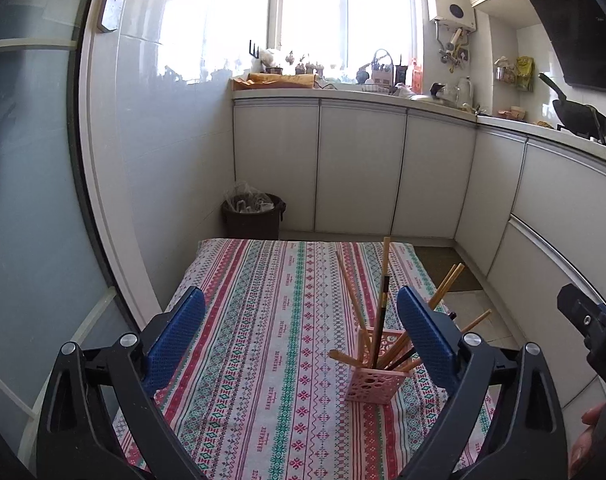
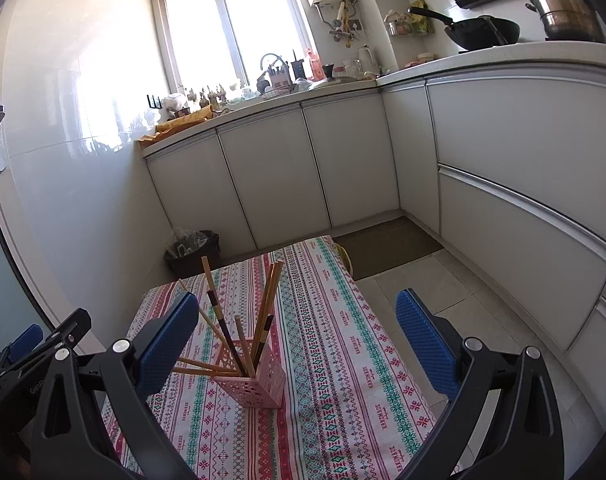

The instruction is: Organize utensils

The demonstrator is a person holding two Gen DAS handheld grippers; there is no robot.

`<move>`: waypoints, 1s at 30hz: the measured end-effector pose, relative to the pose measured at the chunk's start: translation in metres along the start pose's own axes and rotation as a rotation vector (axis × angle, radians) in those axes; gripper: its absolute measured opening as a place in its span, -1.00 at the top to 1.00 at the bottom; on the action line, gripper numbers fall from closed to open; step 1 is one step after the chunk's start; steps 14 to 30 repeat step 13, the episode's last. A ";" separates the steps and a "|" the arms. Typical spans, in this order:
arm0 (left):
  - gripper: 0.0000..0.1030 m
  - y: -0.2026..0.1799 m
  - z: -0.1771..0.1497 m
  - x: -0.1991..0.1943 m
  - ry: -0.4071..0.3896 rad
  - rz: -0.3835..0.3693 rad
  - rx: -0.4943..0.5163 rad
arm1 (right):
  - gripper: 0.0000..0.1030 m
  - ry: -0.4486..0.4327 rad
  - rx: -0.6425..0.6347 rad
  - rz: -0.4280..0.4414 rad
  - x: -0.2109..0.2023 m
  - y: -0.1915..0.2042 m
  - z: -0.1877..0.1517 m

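Ahead, the table with its striped cloth (image 1: 263, 320) runs away from me toward the white cabinets (image 1: 359, 168); nothing loose lies on the cloth that I can make out. Pink lattice holder (image 1: 377, 368) stands upright on the cloth, chopsticks (image 1: 383, 280) bunched in it, a few dark-tipped.

Key relation: in the left wrist view the holder sits low and right, just inside my right-hand finger; in the right wrist view it sits low and left, by the left-hand finger. So it lies between my two grippers, a little ahead of both. Neither looks clearly nearer.

Chopstick axes: most stand steep, fanning outward at the top; a couple lean nearly flat, poking out over the holder's near-left rim in the right wrist view.

Left gripper (image 1: 301, 336): jaws spread wide, holding nothing, touching nothing.
Right gripper (image 2: 297, 340): likewise wide apart and empty.

Judgement: the task looks close to finished; the flat-leaning sticks would want righting, approached from above along their length.
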State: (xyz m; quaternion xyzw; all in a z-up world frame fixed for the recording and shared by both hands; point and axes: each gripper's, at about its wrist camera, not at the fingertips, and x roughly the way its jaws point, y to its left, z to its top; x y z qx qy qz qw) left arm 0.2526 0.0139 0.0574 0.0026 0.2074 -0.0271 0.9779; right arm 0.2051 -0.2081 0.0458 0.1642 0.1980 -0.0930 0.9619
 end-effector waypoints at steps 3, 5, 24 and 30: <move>-0.83 -0.003 0.000 -0.003 -0.025 0.014 0.017 | -0.87 -0.004 0.003 0.000 -0.001 0.000 0.000; -0.86 -0.002 0.002 -0.004 -0.027 0.016 0.009 | -0.87 -0.007 0.002 0.001 -0.001 0.001 0.000; -0.86 -0.001 0.003 -0.008 -0.028 0.062 0.006 | -0.87 -0.003 -0.003 -0.001 -0.002 0.001 0.000; -0.86 -0.001 0.003 -0.008 -0.028 0.062 0.006 | -0.87 -0.003 -0.003 -0.001 -0.002 0.001 0.000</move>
